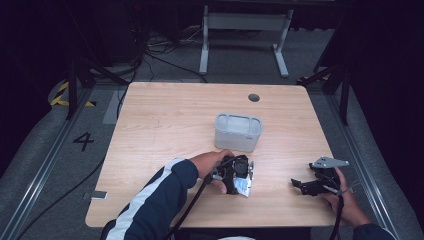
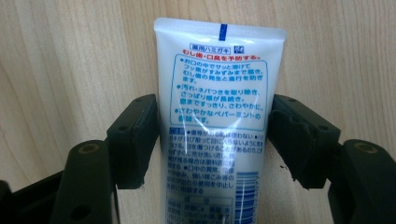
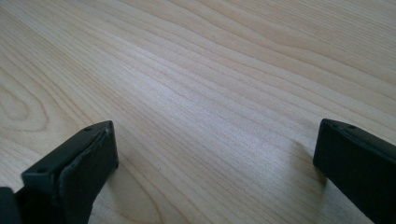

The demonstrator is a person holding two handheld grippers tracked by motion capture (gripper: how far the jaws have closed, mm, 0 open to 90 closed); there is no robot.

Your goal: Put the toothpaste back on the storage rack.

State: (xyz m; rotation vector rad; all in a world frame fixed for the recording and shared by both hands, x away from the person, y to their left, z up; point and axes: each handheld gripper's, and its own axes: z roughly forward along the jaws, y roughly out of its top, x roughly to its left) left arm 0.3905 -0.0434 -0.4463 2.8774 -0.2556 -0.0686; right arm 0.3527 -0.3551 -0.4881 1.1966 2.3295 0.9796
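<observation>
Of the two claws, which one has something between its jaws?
The left claw: a white toothpaste tube with Japanese print sits between its jaws. The right claw stands open over bare wooden table.

Dark navy sleeve (image 1: 160,192) with a broad white stripe down its length on the left arm; a sliver of dark cuff (image 1: 372,231) at the right wrist. Black left gripper (image 1: 235,172) and black right gripper (image 1: 312,184), each trailing a thick black cable (image 1: 192,205) — the right one topped by a grey three-cornered plate (image 1: 327,162). Close up, blocky matte-black pads (image 2: 133,140) with small round screw holes on rounded black arms, the right-hand pad's edge chipped and ragged — same black pads (image 3: 74,172) on the other gripper, worn at the edges
</observation>
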